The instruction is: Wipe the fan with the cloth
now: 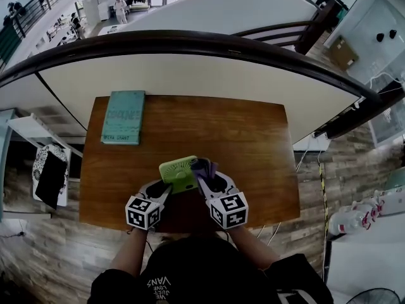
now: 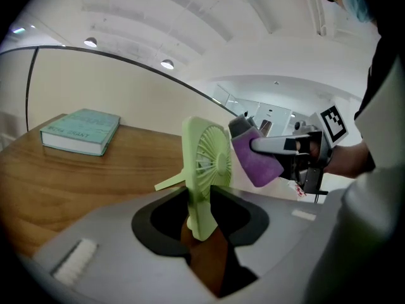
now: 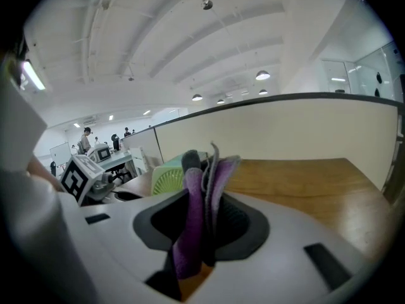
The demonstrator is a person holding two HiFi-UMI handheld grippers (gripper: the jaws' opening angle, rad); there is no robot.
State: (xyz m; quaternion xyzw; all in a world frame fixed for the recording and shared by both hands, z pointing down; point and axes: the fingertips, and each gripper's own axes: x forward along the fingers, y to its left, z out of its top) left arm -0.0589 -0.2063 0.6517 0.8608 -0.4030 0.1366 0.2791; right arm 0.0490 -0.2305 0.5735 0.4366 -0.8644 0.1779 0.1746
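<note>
A small light-green fan point(image 1: 179, 171) is held upright above the wooden table point(image 1: 253, 144). My left gripper point(image 1: 169, 185) is shut on its lower edge. In the left gripper view the fan point(image 2: 205, 170) stands between the jaws, its grille facing right. A purple cloth point(image 1: 204, 167) is folded in my right gripper point(image 1: 206, 178), which is shut on it. The cloth point(image 2: 256, 160) sits right at the fan's grille face; I cannot tell whether it touches. In the right gripper view the cloth point(image 3: 201, 192) hangs between the jaws, with the fan point(image 3: 166, 179) just behind it to the left.
A teal book point(image 1: 123, 116) lies flat at the table's far left corner. A curved dark-railed partition point(image 1: 190, 43) runs behind the table. A white shelf unit point(image 1: 47, 163) stands left of the table, and spray bottles point(image 1: 361, 217) stand on the floor to the right.
</note>
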